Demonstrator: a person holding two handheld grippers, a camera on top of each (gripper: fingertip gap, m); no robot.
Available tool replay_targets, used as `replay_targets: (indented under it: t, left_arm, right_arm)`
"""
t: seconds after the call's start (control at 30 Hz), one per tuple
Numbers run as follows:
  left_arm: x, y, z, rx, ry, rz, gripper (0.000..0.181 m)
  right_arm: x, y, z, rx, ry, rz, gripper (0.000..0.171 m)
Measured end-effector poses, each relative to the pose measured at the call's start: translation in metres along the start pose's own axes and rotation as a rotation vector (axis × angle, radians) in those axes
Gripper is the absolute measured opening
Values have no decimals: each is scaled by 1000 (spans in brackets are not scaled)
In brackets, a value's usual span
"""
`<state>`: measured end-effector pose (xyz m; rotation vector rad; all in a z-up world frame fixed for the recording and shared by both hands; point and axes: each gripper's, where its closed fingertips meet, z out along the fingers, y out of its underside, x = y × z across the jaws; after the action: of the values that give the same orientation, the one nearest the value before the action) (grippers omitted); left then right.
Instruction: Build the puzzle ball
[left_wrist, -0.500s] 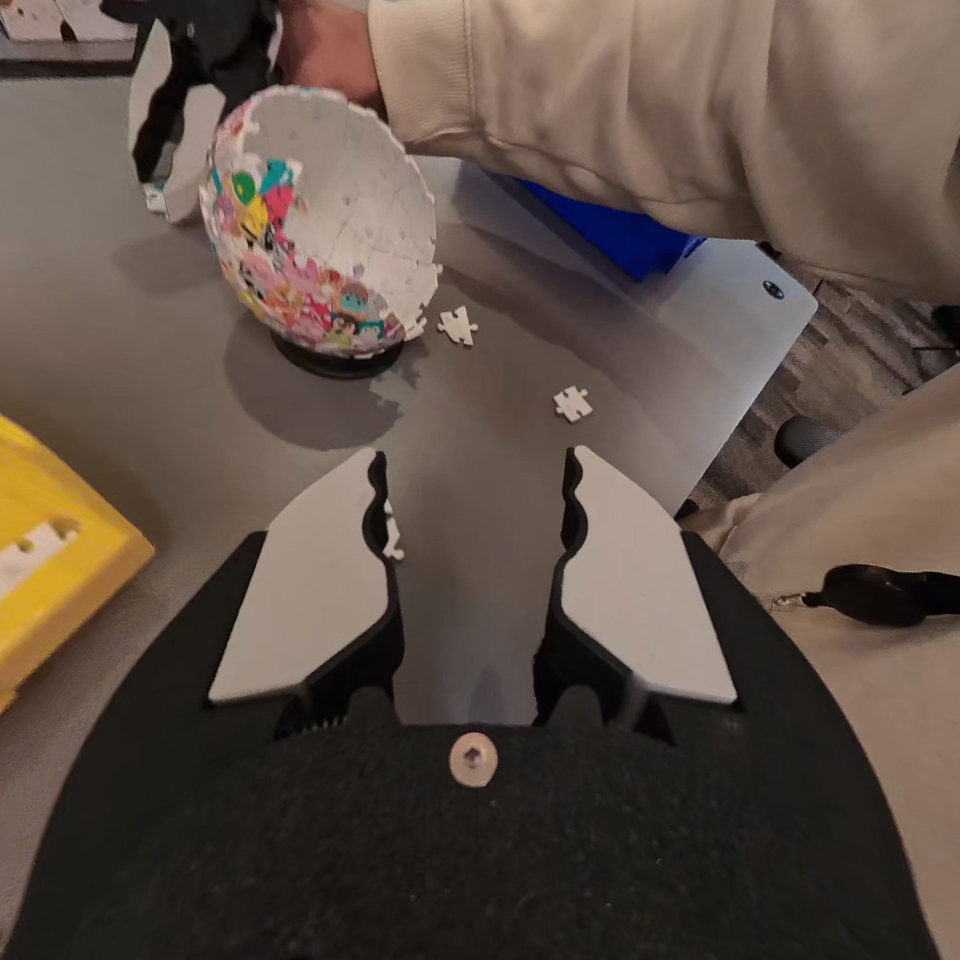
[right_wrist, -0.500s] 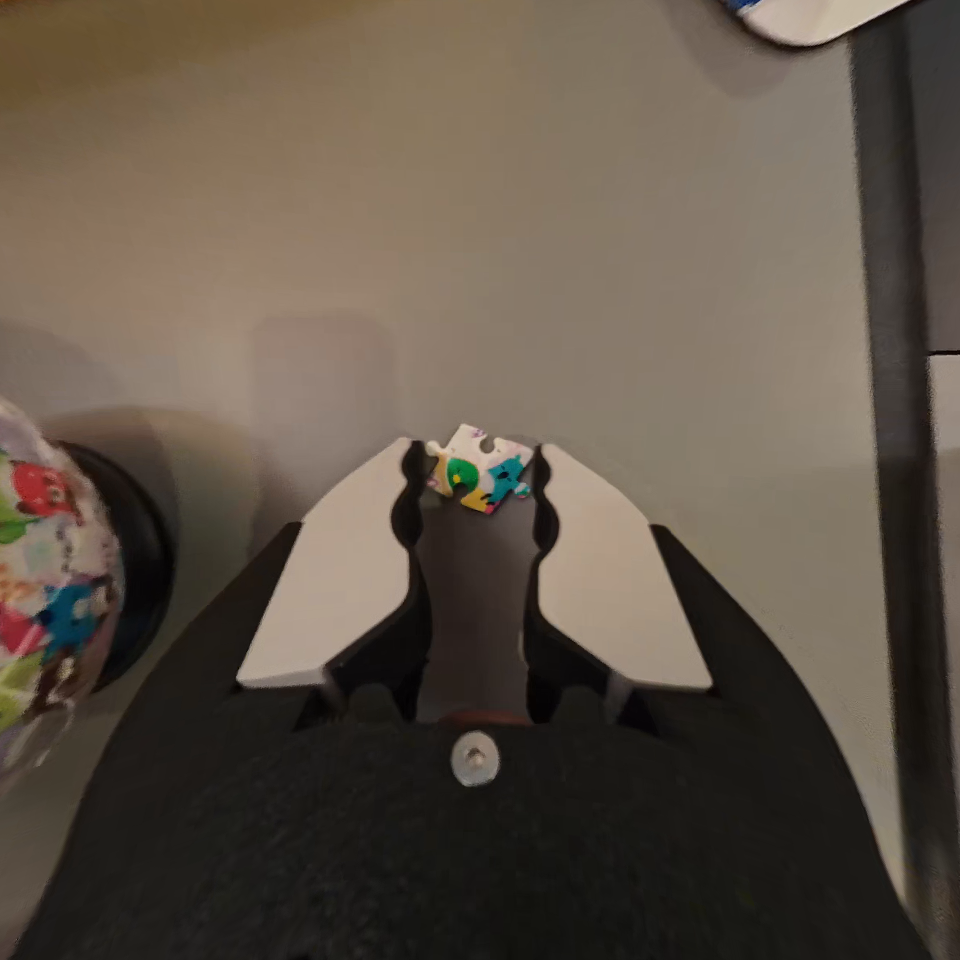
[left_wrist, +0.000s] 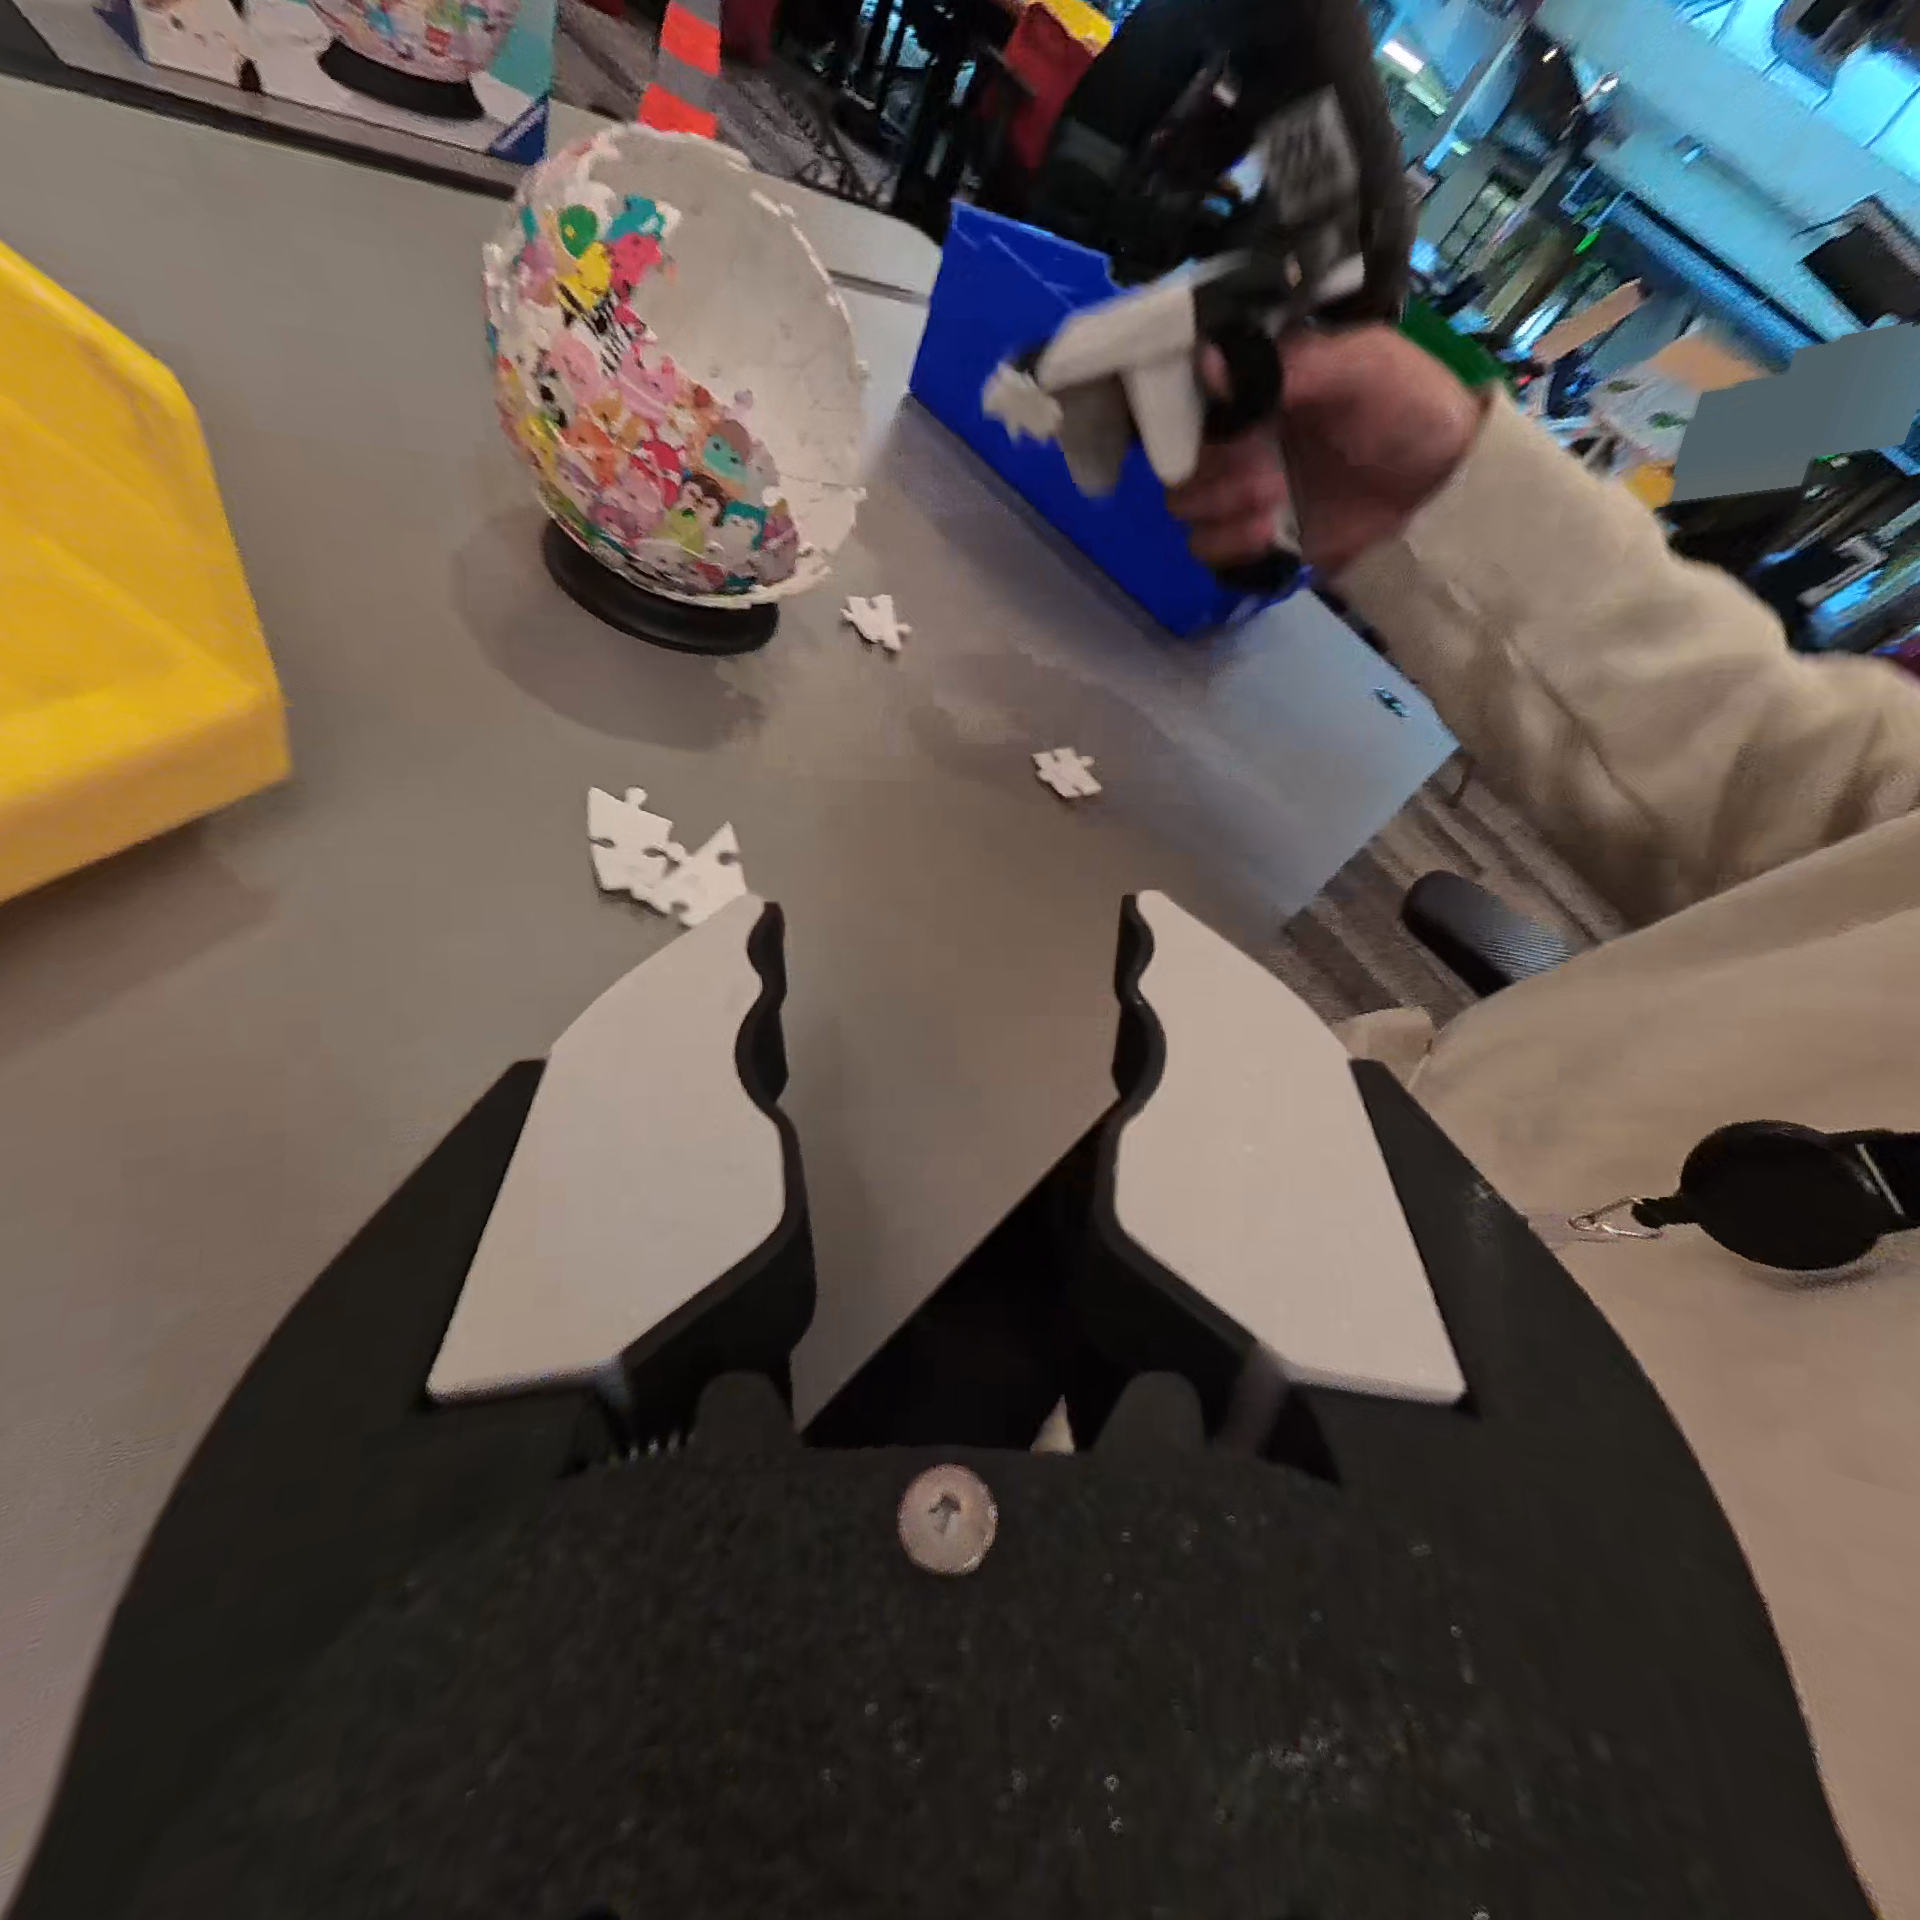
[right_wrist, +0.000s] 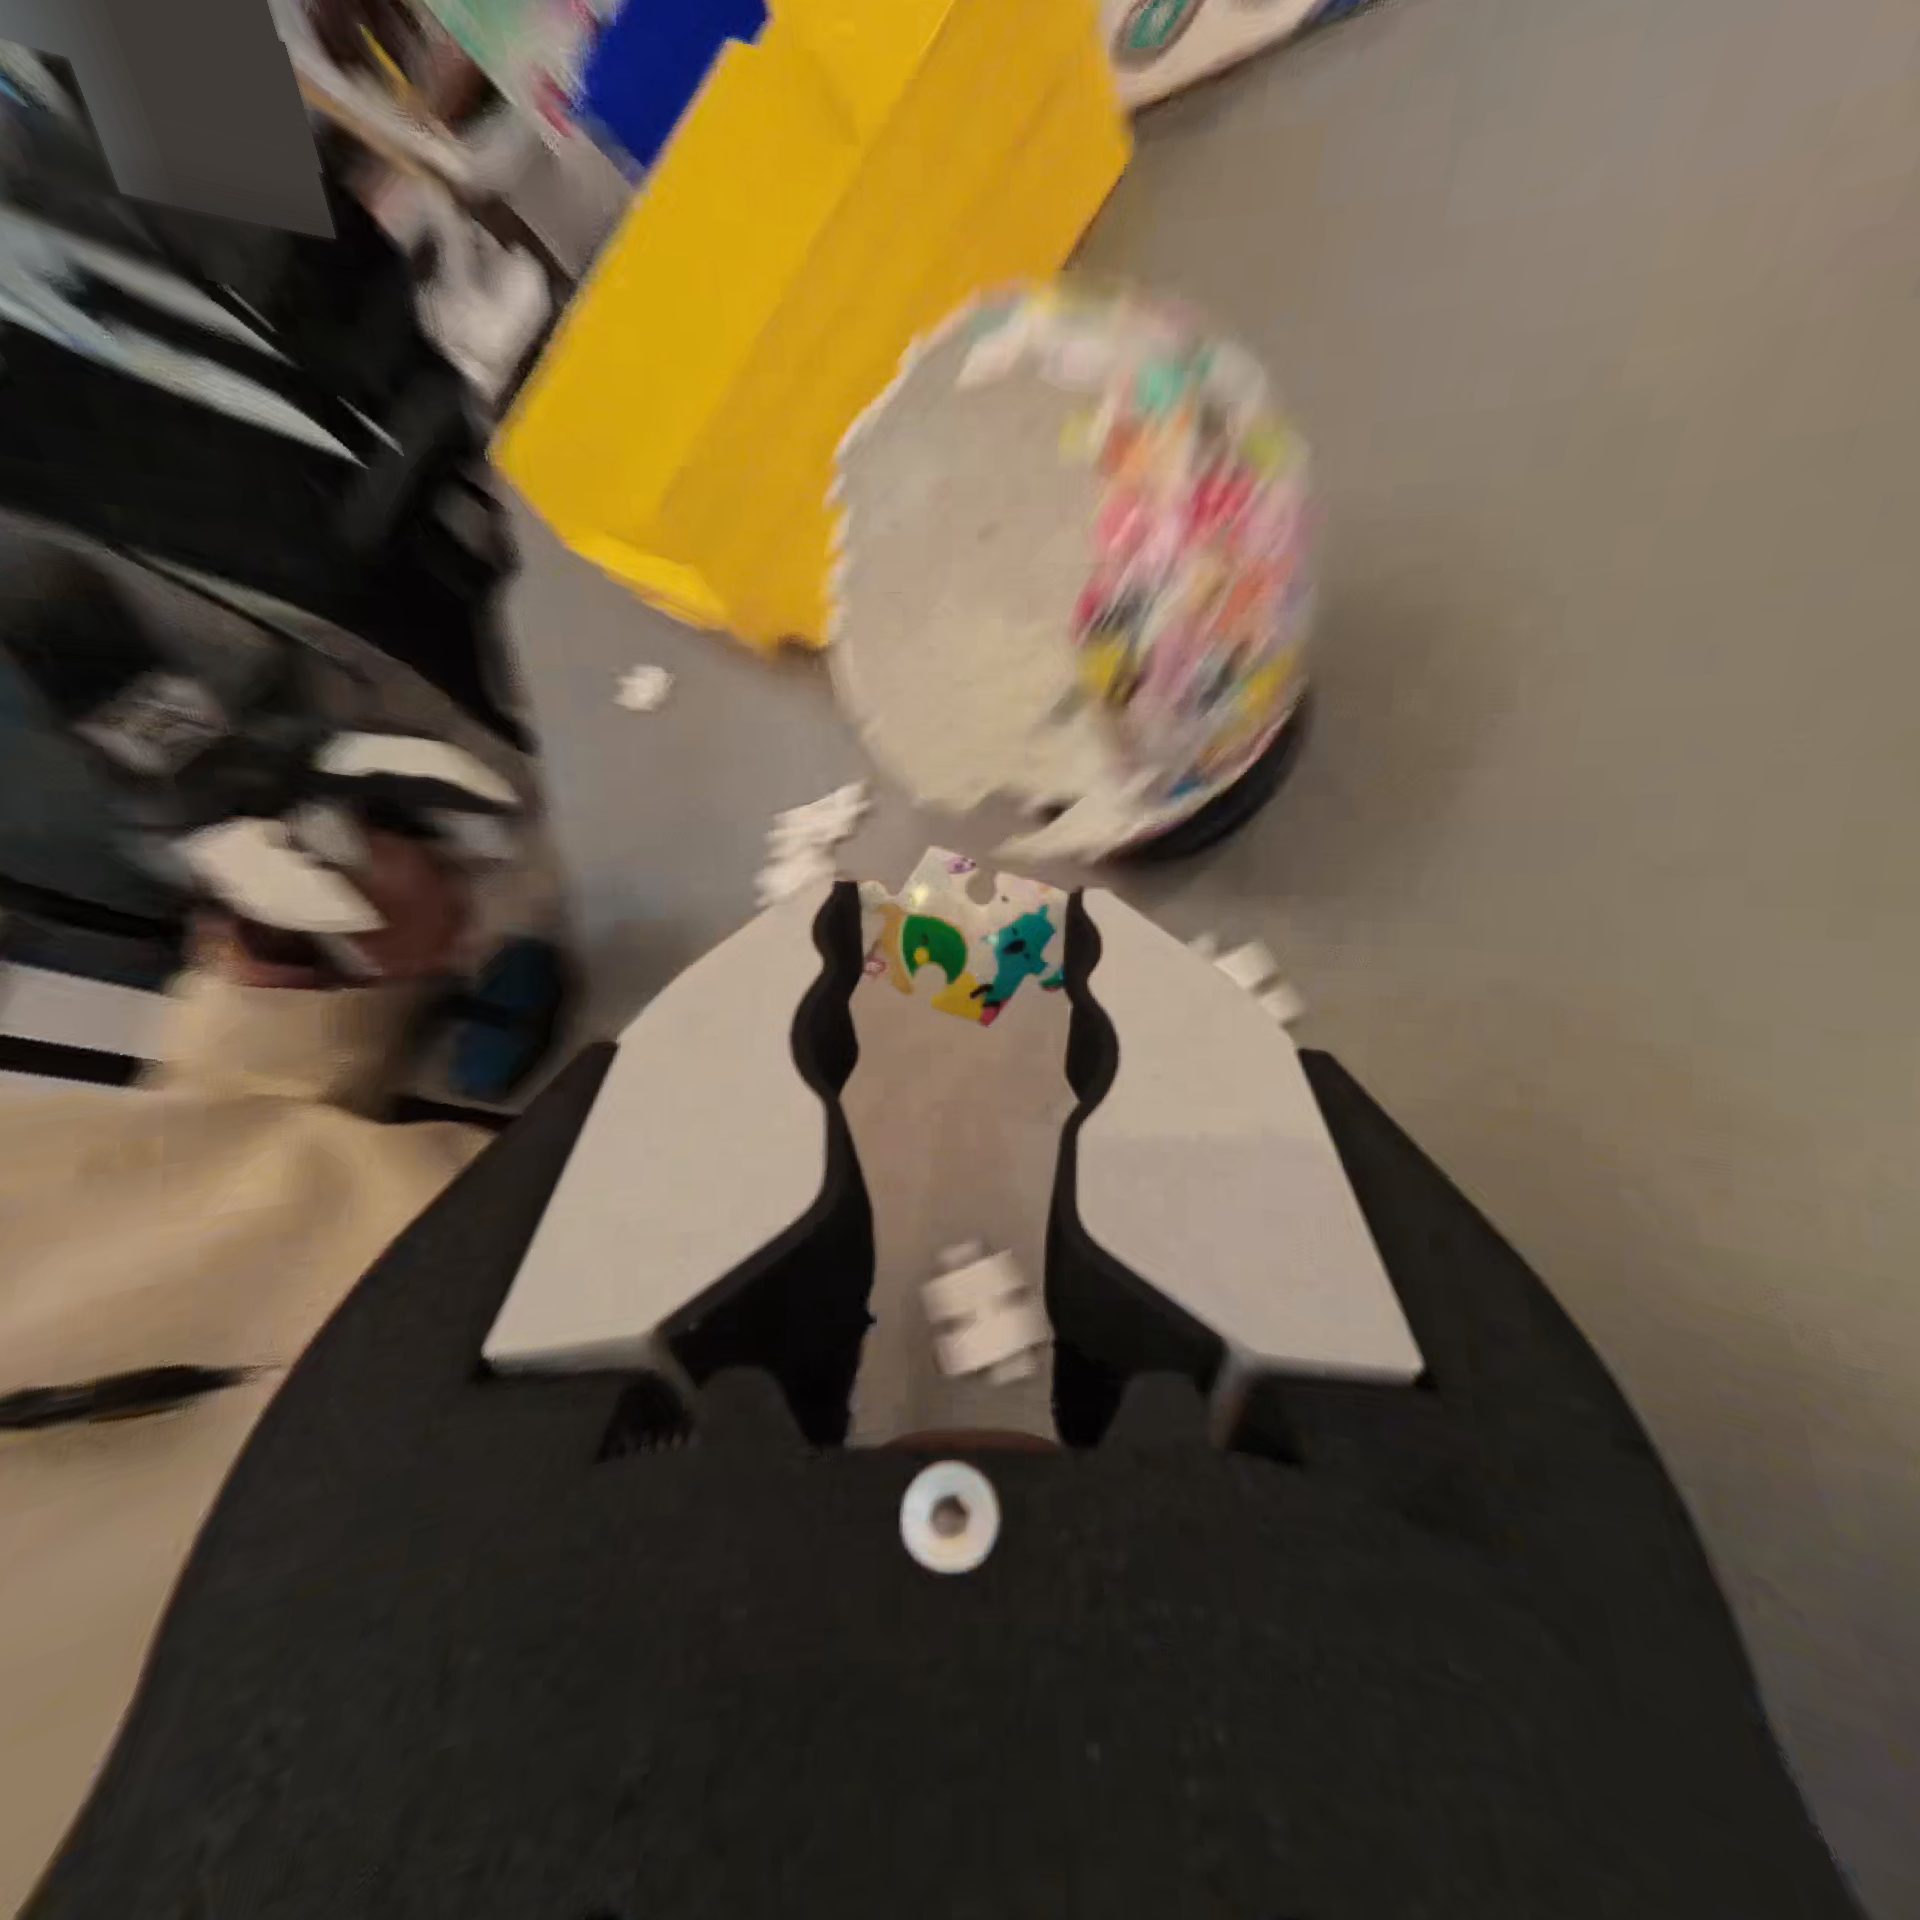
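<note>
1. We see the left gripper (left_wrist: 948, 925) held low over the grey worktop (left_wrist: 312, 1039); its fingers (left_wrist: 665, 1122) stand well apart with nothing between them.
2. We see the right gripper (right_wrist: 961, 914) clamped on a colourful puzzle piece (right_wrist: 971, 951) at its tips; in the left wrist view it is raised above the worktop, in front of a blue bin (left_wrist: 1039, 416).
3. The half-built puzzle ball (left_wrist: 665, 416) sits on a black ring stand (left_wrist: 660, 613) mid-worktop, its open white inside turned toward the right gripper; the held piece is near its lower rim.
4. Loose white pieces (left_wrist: 665, 857) lie face down just ahead of the left fingers; two more (left_wrist: 878, 621) lie near the stand.
5. A yellow bin (left_wrist: 104, 623) stands at the left; the right wrist view is blurred.
</note>
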<state>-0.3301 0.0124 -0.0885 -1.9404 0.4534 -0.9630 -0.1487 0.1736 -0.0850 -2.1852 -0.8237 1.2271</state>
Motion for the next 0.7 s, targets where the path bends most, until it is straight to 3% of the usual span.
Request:
replay_targets:
  t: [0.13, 0.2, 0.3, 0.4, 0.57, 0.7]
  left_arm:
    - [18, 2, 1, 31, 92, -40, 60]
    - [29, 0, -1, 52, 167, -95, 60]
    - [41, 1, -9, 74, 186, -114, 60]
    - [53, 14, -23, 83, 157, -106, 60]
    - [77, 39, -48, 128, 128, -166, 61]
    - [99, 63, -55, 112, 61, -144, 60]
  right_arm:
    - [-29, 54, 16, 67, -205, 328, 37]
    - [-25, 61, 27, 61, -206, 352, 37]
    - [19, 84, 37, -60, 50, 245, 37]
    - [24, 84, 34, -58, 38, 246, 43]
    - [28, 76, 14, -43, 169, -25, 48]
    - [22, 95, 27, -287, 361, -484, 47]
